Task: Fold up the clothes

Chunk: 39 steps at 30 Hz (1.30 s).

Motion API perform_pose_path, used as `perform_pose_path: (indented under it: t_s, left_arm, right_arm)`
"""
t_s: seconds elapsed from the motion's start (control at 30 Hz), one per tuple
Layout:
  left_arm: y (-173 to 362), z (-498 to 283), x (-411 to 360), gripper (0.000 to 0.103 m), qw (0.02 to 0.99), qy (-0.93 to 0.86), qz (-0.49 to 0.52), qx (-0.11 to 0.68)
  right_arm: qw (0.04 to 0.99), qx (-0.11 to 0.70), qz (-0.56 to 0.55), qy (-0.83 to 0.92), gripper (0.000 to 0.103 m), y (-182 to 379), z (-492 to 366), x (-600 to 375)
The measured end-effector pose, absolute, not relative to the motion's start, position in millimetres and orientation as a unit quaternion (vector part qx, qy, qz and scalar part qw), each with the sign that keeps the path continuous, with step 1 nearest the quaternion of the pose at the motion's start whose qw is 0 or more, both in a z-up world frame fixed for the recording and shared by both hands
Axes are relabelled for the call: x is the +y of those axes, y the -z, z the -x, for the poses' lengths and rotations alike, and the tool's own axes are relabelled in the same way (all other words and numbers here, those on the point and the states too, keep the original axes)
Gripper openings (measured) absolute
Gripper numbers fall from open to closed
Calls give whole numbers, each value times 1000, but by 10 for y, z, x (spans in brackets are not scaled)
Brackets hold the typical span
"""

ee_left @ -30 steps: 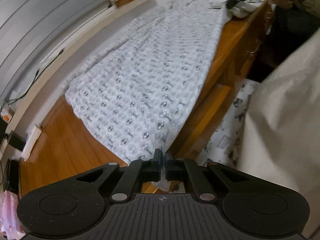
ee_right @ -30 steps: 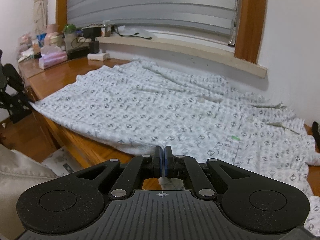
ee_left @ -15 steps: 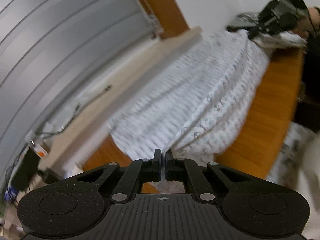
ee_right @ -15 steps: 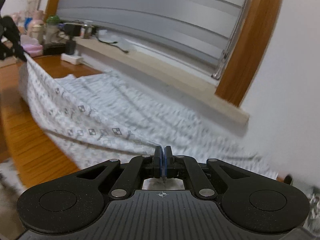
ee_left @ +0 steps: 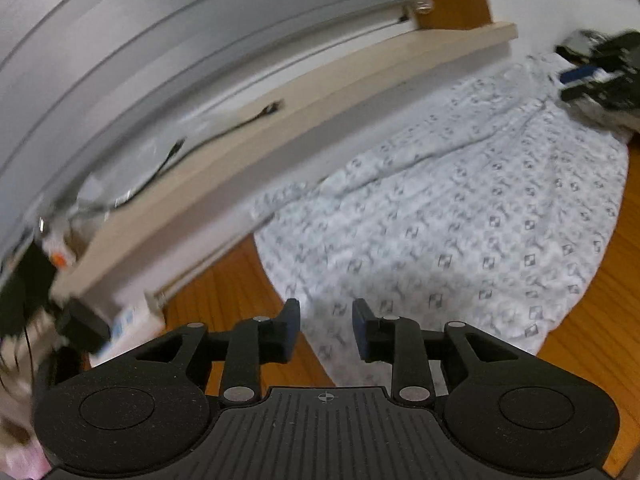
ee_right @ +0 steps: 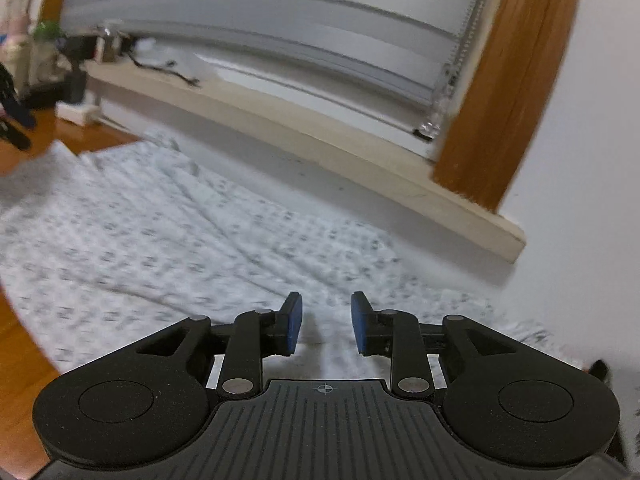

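A white garment (ee_left: 460, 216) printed with small grey diamond motifs lies spread across a wooden bench (ee_left: 600, 320) beneath a window, its far edge close under the pale sill (ee_left: 280, 152) and its near edge folded over in a rounded curve that leaves bare wood showing on the side nearest the camera. The left gripper (ee_left: 326, 330) hangs over the garment's near corner, its fingers (ee_left: 290, 330) parted and opening, with nothing pinched between them; only the cloth lying flat below shows through the gap. Across the bench, at the garment's other end, the right gripper (ee_right: 325, 328) hovers low over the fabric, its blue-padded fingers (ee_right: 294, 326) likewise parted and opening, clear of the cloth, which lies loose and creased beneath them. In the left wrist view the right gripper appears as a dark, blurred shape at the far upper right, over the garment's distant end. In the right wrist view the garment (ee_right: 180, 232) runs away to the left toward the bench's bare wood (ee_right: 16, 344). Grey window blinds (ee_right: 280, 32) hang behind the sill, framed by a brown wooden upright (ee_right: 500, 92), and a dark cable (ee_left: 224, 128) trails along the sill. A white box and assorted small items crowd the bench's far left end, too blurred to identify. Both views are smeared by motion.
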State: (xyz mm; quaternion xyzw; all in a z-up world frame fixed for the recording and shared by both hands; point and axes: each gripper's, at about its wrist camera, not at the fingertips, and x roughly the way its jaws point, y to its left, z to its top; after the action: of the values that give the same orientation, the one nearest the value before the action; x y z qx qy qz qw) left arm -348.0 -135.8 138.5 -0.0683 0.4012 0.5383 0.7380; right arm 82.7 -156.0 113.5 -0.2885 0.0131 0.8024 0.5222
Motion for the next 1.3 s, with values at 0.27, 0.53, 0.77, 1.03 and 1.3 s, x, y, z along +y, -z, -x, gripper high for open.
perform_pose_path:
  t_s: [0.27, 0.53, 0.77, 1.03, 1.3]
  left_arm:
    - [-1172, 3491, -1589, 31, 784, -496, 149, 344]
    - [-991, 3698, -1622, 26, 772, -503, 180, 346]
    - [-1011, 3818, -1861, 26, 768, -500, 172, 361]
    - [-1098, 3753, -1966, 26, 762, -506, 174, 365]
    - [-1351, 3190, -1642, 69, 801, -491, 145, 310]
  right_arm:
    - [472, 115, 287, -825, 28, -925, -890, -1678]
    - [459, 137, 286, -830, 29, -788, -976, -1709]
    - [441, 138, 296, -836, 29, -815, -1052, -1872]
    - [435, 127, 286, -844, 30, -797, -1142, -2009]
    - [443, 118, 246, -854, 49, -1002, -1336, -2326]
